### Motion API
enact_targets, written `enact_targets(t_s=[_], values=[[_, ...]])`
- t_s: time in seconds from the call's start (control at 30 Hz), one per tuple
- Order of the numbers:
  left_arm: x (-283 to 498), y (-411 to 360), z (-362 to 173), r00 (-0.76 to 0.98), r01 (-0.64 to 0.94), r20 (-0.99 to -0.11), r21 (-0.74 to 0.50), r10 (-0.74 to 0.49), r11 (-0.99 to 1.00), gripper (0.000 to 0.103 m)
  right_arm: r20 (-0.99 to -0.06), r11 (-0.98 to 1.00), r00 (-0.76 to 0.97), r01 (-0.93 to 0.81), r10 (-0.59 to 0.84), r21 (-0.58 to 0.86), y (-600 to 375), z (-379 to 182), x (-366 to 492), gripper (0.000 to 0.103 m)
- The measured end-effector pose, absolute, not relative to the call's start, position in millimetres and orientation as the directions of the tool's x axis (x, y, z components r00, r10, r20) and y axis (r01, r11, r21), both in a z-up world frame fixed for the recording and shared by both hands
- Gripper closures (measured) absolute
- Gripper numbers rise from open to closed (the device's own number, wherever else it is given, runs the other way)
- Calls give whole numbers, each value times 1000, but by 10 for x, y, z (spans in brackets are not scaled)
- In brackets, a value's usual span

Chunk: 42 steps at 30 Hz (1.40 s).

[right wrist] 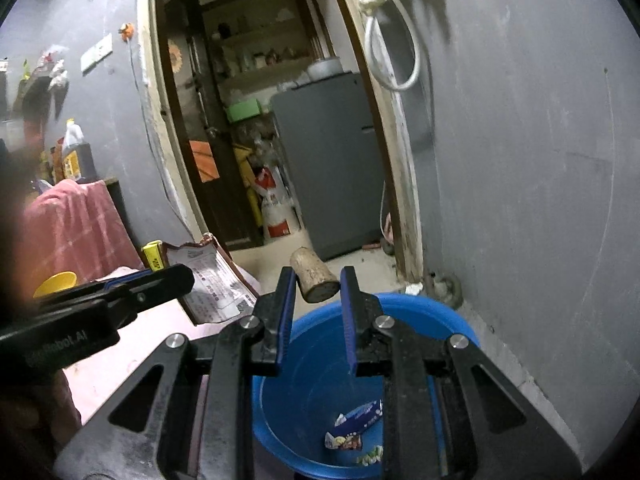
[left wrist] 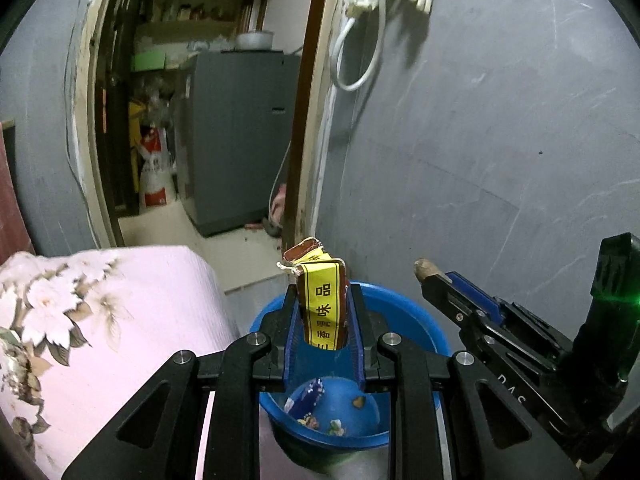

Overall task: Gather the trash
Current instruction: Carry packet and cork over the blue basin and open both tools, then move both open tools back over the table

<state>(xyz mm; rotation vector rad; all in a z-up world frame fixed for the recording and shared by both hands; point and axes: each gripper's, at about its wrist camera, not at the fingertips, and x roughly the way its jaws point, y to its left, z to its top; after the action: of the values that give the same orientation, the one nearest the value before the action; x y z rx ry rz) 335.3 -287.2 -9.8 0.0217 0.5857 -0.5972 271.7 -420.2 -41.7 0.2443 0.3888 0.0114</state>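
My left gripper (left wrist: 322, 304) is shut on a brown and yellow snack wrapper (left wrist: 320, 296) and holds it upright over a blue bin (left wrist: 416, 320). The wrapper also shows in the right wrist view (right wrist: 212, 280), clamped in the left gripper (right wrist: 176, 276). My right gripper (right wrist: 318, 284) is shut on a short tan cork-like cylinder (right wrist: 314, 276) above the same bin (right wrist: 420, 312). In the left wrist view the right gripper (left wrist: 430, 276) reaches in from the right with the cylinder's tip (left wrist: 424, 268) showing. Several small wrappers (right wrist: 356, 428) lie at the bin's bottom.
A bed with a pink floral cover (left wrist: 92, 320) lies left of the bin. A grey wall (left wrist: 480, 160) rises right behind it. A doorway (left wrist: 200, 120) opens onto a room with a grey appliance (left wrist: 240, 136). A white cable (left wrist: 360, 40) hangs on the wall.
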Motion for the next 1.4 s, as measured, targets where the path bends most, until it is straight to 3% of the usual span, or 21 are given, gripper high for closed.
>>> enact_targets(t_s=[0.33,0.7,1.4], values=[[3555,-2924,-404,627,514,-604,-155,-493,844,84,-442,962,895,62,65,266,-4275,-644,2892,72],[3548,-2869,-466,631,497,-606,-163,-484,852,84,-447,962,892,66,63,266,-4270,-672,2903,71],[3249,-2134,154,737,421,-496,-196,-460,886,84,-362,977,927,-22,100,213,-3701,-65,2731,68]])
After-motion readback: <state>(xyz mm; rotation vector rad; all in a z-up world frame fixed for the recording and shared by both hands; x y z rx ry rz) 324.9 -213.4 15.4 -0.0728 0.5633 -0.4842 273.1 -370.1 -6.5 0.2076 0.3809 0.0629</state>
